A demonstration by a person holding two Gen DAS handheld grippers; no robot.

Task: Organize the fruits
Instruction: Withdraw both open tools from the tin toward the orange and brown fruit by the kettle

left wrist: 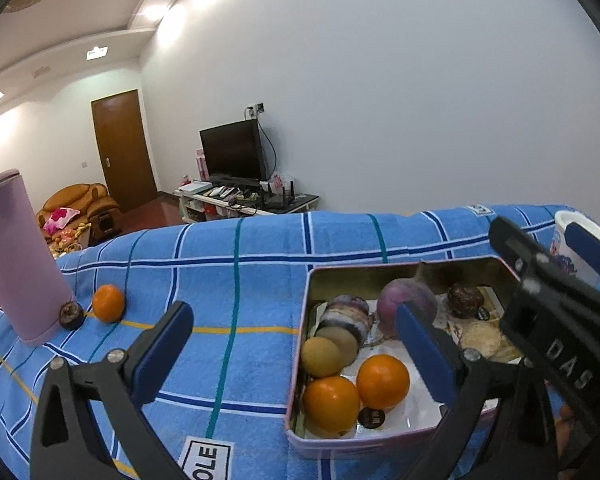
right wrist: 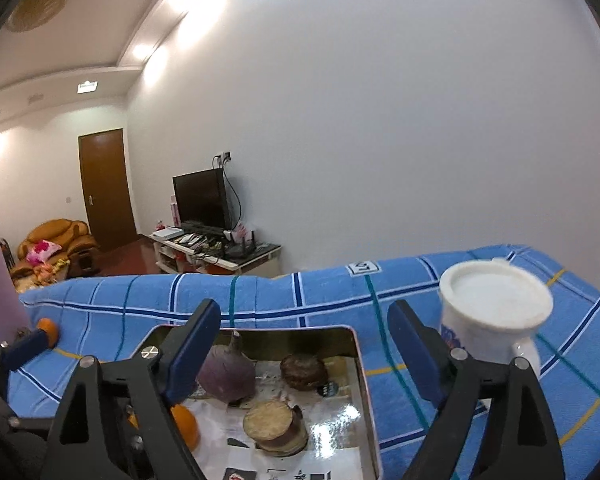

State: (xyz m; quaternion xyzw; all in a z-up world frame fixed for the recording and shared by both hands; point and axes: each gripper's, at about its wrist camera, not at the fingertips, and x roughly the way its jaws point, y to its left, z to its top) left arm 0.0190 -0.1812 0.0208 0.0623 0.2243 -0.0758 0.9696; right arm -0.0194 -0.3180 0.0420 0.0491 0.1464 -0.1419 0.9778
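Note:
An open pink tin point(left wrist: 300, 364) on the blue checked cloth holds two oranges point(left wrist: 382, 380), a yellow fruit point(left wrist: 324, 356), a purple round fruit point(left wrist: 406, 298) and a dark brown fruit point(left wrist: 465, 300). My left gripper point(left wrist: 294, 310) is open above the tin's left wall with nothing between its fingers. My right gripper point(right wrist: 304, 306) is open over the tin point(right wrist: 366, 376), above the purple fruit point(right wrist: 228, 372) and the brown fruit point(right wrist: 303, 372), gripping nothing. One loose orange point(left wrist: 108, 303) and a small dark fruit point(left wrist: 71, 314) lie on the cloth at the far left.
A tall lilac cylinder point(left wrist: 18, 256) stands beside the loose orange at the left. A white mug point(right wrist: 496, 308) stands on the cloth right of the tin. The cloth's far edge point(left wrist: 260, 220) drops off to a room with a TV stand and an armchair.

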